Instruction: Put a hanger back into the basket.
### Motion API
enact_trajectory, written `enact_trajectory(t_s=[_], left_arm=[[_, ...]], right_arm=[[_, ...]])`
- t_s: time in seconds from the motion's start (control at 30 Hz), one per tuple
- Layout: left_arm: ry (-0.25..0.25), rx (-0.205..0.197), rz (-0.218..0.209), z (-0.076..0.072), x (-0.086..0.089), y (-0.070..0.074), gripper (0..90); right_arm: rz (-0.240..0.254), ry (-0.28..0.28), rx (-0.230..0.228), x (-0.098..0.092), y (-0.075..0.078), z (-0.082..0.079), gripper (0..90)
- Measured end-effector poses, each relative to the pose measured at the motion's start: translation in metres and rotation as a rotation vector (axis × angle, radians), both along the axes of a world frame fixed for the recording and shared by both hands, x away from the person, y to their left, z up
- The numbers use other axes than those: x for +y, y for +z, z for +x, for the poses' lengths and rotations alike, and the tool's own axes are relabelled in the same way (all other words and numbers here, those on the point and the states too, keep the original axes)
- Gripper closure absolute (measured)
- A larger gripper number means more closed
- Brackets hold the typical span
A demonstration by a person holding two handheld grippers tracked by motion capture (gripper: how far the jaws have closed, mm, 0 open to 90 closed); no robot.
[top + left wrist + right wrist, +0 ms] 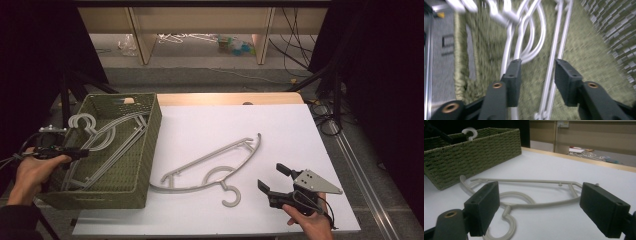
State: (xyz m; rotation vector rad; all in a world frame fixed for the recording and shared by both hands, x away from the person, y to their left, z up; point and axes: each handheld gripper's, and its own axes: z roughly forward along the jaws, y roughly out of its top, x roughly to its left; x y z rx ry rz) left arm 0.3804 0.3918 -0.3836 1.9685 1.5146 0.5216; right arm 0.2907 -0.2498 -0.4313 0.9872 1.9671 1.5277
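A grey plastic hanger (207, 159) lies flat on the white table top, hook toward the front edge. My right gripper (270, 176) hovers just right of that hook with its jaws wide apart and nothing between them; in the right gripper view the hanger (524, 180) lies beyond the right gripper (540, 202). A green woven basket (145, 160) at the left holds several pale hangers (107, 145). My left gripper (80, 152) reaches in over the basket's left rim. In the left gripper view the left gripper (537, 72) is open above those hangers (519, 45), one thin bar running between the jaws, pads apart from it.
The basket (474, 152) stands at the table's left side, partly overhanging it. Bare white table surface (280, 125) stretches right of the loose hanger. Behind the table are a wooden shelf unit (200, 20), cables and dark curtains.
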Motion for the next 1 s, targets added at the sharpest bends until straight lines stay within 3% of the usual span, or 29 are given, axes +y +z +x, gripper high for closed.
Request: enact_trajectory(t_s=[0.03,0.07,0.17,0.23,0.27,0.3,0.33,0.37,0.4,0.47,0.57,0.6,0.63,0.67,0.7,0.77,0.83,0.9,0.97,1.0], left_arm=[[0.0,0.0,0.0,0.0,0.0,0.0,53.0],[-0.036,-0.037,0.007,-0.008,-0.007,0.011,50.8],[-0.058,-0.07,0.007,-0.016,-0.015,0.02,47.1],[-0.114,-0.12,0.02,-0.029,-0.038,0.031,42.9],[-0.114,-0.12,0.02,-0.029,-0.038,0.031,41.2],[-0.139,-0.149,-0.003,-0.035,-0.057,0.034,39.4],[-0.139,-0.149,-0.003,-0.035,-0.057,0.034,38.6],[-0.142,-0.175,-0.026,-0.038,-0.068,0.035,37.9],[-0.196,-0.184,-0.024,-0.042,-0.084,0.037,37.0],[-0.245,-0.195,-0.021,-0.045,-0.101,0.039,35.7],[-0.266,-0.219,-0.033,-0.047,-0.116,0.039,33.8],[-0.32,-0.199,0.013,-0.05,-0.122,0.041,33.8],[-0.319,-0.242,-0.048,-0.053,-0.142,0.038,33.2],[-0.339,-0.235,-0.074,-0.055,-0.149,0.038,32.9],[-0.339,-0.235,-0.074,-0.055,-0.149,0.038,32.9],[-0.393,-0.243,-0.167,-0.061,-0.169,0.037,32.8],[-0.409,-0.257,-0.176,-0.063,-0.177,0.036,31.3],[-0.434,-0.269,-0.215,-0.066,-0.19,0.032,30.1],[-0.463,-0.309,-0.2,-0.072,-0.206,0.027,29.5],[-0.47,-0.316,-0.197,-0.073,-0.211,0.025,28.7]], right_arm=[[0.0,0.0,0.0,0.0,0.0,0.0,17.2],[0.009,0.008,0.0,0.0,0.0,0.001,17.2],[0.002,0.003,0.003,0.0,0.0,0.0,17.2],[0.007,0.002,0.006,0.001,0.001,0.0,17.2],[0.007,0.002,0.006,0.001,0.001,0.0,17.2],[0.0,0.001,0.005,0.001,0.0,-0.001,17.2],[0.0,0.001,0.005,0.001,0.0,-0.001,17.2],[0.001,0.0,-0.001,0.001,0.001,0.0,17.2],[0.0,0.002,-0.009,0.0,0.0,0.0,17.2],[-0.005,0.006,-0.003,0.0,0.0,0.0,17.2],[-0.001,0.001,0.001,0.0,0.001,-0.001,17.2],[-0.001,0.001,0.001,0.0,0.001,-0.001,17.2],[0.001,0.0,-0.002,0.0,0.0,0.0,17.2],[0.001,0.001,-0.001,0.0,0.0,-0.001,17.2],[0.001,0.001,-0.001,0.0,0.0,-0.001,17.2],[-0.004,0.005,-0.004,-0.001,0.001,-0.001,17.2],[-0.002,0.003,-0.008,-0.001,0.001,-0.001,17.2],[0.001,0.016,-0.02,-0.001,0.001,0.0,17.2],[0.009,0.009,-0.01,-0.001,0.001,-0.001,17.2],[-0.009,0.008,-0.036,-0.003,0.001,0.0,17.2]])
